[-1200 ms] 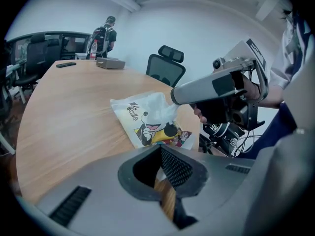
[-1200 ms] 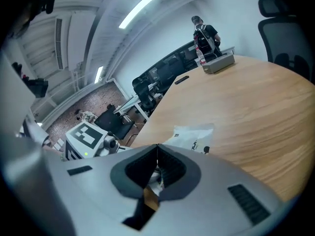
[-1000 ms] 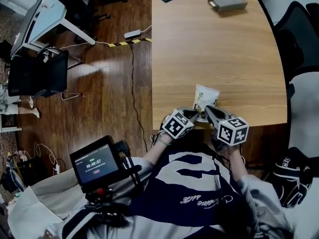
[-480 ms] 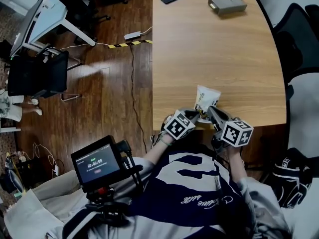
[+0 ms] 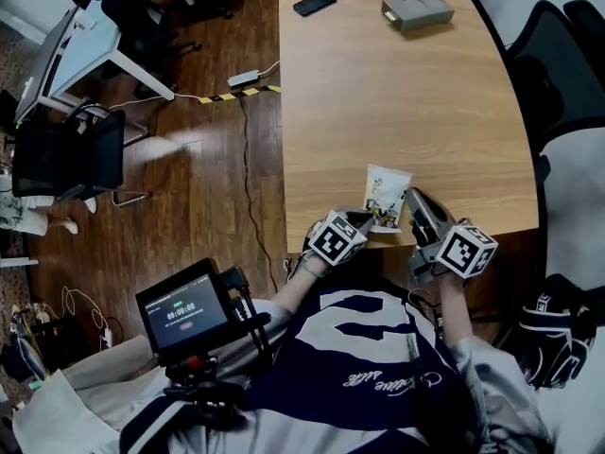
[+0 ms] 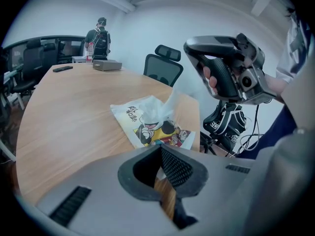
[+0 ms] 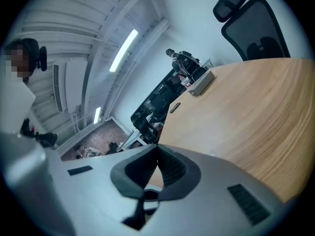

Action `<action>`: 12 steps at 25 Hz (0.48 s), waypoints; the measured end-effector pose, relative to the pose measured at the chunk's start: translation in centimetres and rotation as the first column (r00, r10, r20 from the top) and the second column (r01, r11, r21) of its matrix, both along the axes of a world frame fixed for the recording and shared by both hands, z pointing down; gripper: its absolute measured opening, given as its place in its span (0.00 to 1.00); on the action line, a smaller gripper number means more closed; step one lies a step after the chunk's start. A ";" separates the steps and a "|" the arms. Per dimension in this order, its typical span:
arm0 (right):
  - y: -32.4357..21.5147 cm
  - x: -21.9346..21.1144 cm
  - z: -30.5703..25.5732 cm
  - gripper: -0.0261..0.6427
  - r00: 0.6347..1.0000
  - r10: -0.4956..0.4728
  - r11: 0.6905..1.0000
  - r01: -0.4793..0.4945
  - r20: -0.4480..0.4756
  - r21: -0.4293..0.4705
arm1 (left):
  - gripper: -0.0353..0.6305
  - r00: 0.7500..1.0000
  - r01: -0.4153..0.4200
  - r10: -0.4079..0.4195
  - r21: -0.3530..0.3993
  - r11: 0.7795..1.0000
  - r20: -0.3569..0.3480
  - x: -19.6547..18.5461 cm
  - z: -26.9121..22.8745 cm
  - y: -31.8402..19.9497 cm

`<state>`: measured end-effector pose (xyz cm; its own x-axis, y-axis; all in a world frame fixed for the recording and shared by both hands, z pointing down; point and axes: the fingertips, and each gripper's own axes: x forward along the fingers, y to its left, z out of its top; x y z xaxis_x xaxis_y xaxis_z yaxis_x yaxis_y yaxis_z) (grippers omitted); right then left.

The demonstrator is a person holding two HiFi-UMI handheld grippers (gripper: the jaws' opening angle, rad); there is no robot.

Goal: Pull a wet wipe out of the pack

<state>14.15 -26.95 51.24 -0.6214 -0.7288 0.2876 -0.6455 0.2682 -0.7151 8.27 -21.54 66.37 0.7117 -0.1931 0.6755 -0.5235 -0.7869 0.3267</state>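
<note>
The wet wipe pack [image 5: 386, 197] lies near the front edge of the wooden table [image 5: 378, 93]; it is white with a cartoon print. In the left gripper view a white tuft of wipe [image 6: 153, 107] stands up out of the pack [image 6: 157, 129]. My left gripper [image 5: 367, 218] rests at the pack's near left corner, its jaws [image 6: 160, 149] shut on the pack's edge. My right gripper [image 5: 414, 195] hangs just right of the pack, raised off the table. Its jaws [image 7: 157, 154] are shut, and I see no wipe between the pads.
A black phone [image 5: 313, 3] and a grey box [image 5: 417, 10] lie at the table's far end. An office chair [image 5: 558, 55] stands at the right and a black bag [image 5: 553, 334] on the floor. A person [image 6: 101, 33] stands beyond the far end.
My right gripper has lifted off the pack, moved to the right and rolled. The left gripper and the pack have stayed where they were.
</note>
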 end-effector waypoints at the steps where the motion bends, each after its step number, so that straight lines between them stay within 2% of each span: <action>1: 0.3 0.1 0.9 0.03 0.999 -0.008 1.000 0.007 -0.039 -0.015 | 0.06 1.000 -0.001 0.001 -0.006 1.000 0.001 0.0 -0.1 0.0; 3: 1.0 -0.2 2.8 0.05 0.992 -0.046 0.998 0.040 -0.115 -0.048 | 0.06 1.000 -0.004 0.004 -0.014 1.000 0.001 0.2 -0.1 0.0; 5: 1.5 -0.9 4.6 0.22 0.973 -0.095 0.994 0.082 -0.209 -0.069 | 0.06 1.000 -0.006 0.006 -0.017 1.000 0.000 0.2 -0.1 -0.2; 9: 1.6 -2.4 7.0 0.24 0.904 -0.185 0.983 0.166 -0.386 -0.083 | 0.06 1.000 -0.007 0.007 -0.011 1.000 0.004 0.2 -0.1 0.0; 12: 1.4 -3.4 9.0 0.22 0.827 -0.244 0.970 0.218 -0.507 -0.111 | 0.06 1.000 -0.006 0.006 -0.011 1.000 0.004 0.2 -0.1 0.0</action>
